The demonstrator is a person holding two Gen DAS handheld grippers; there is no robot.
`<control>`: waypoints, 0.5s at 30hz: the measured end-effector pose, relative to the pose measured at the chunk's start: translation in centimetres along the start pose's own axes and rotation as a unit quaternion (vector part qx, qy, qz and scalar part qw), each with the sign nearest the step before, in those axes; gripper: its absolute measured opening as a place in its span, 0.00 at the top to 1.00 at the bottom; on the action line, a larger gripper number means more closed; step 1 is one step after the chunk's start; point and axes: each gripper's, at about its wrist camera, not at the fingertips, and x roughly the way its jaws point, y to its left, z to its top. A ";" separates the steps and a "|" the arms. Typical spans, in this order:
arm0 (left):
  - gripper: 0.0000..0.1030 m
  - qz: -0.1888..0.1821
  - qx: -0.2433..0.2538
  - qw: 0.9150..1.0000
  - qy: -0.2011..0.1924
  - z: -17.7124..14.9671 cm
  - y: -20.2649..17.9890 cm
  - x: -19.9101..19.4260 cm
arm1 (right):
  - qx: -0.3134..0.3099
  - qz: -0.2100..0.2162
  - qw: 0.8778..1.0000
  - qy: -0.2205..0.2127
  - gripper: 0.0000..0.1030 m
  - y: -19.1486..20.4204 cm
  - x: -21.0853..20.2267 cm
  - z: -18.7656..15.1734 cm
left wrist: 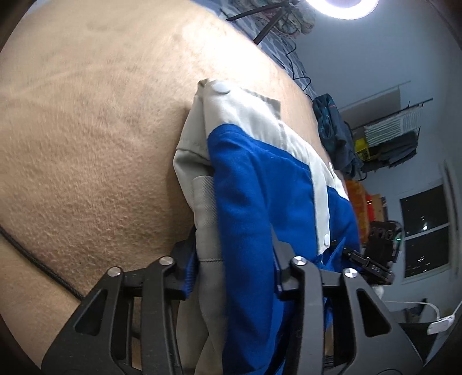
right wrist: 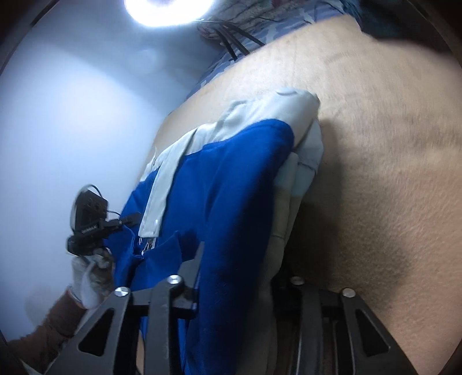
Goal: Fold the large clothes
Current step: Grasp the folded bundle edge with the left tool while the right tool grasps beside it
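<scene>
Blanket (left wrist: 86,121): tan, nubbly, spread wide as the work surface and filling most of both wrist views; a dark braided cable (left wrist: 37,256) trails over its near left edge in the left view.
Jacket (left wrist: 260,178): blue and pale grey, bunched lengthwise into a thick ridge that runs from the two tongs out over the blanket; its far end rests on the tan surface, its near end hangs in the tongs.
Grey panel: a strip with round white snaps (left wrist: 221,87) runs along the jacket's top, and the blue cloth drapes across it.
Left gripper (left wrist: 231,268): black jaws pressed onto the gathered cloth, grey fold and blue fold squeezed between them.
Right gripper (right wrist: 236,277): black jaws pinching the same jacket, blue cloth and a grey layer clamped between them.
Gloved hand (right wrist: 92,277): seen from the right view, in a white glove with a brown sleeve, holding the other tool at the jacket's left edge.
Ring lamp (left wrist: 343,7): bright, at the far top of both views.
Dark clothes (left wrist: 335,132): heaped beyond the blanket's far right edge.
</scene>
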 end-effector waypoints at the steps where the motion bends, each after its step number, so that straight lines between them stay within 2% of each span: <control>1: 0.66 0.009 0.011 1.000 -0.005 -0.1 -0.6 -0.3 | -0.010 -0.010 1.000 -0.001 0.73 0.6 -0.2 0.0; 7: 0.72 0.037 0.063 0.997 -0.028 -1.0 -3.4 -1.9 | -0.067 -0.061 0.996 -0.008 0.78 4.0 -1.4 0.2; 15: 0.74 0.029 0.092 0.995 -0.037 -1.9 -6.6 -3.0 | -0.117 -0.098 0.988 -0.015 0.80 7.0 -3.2 0.4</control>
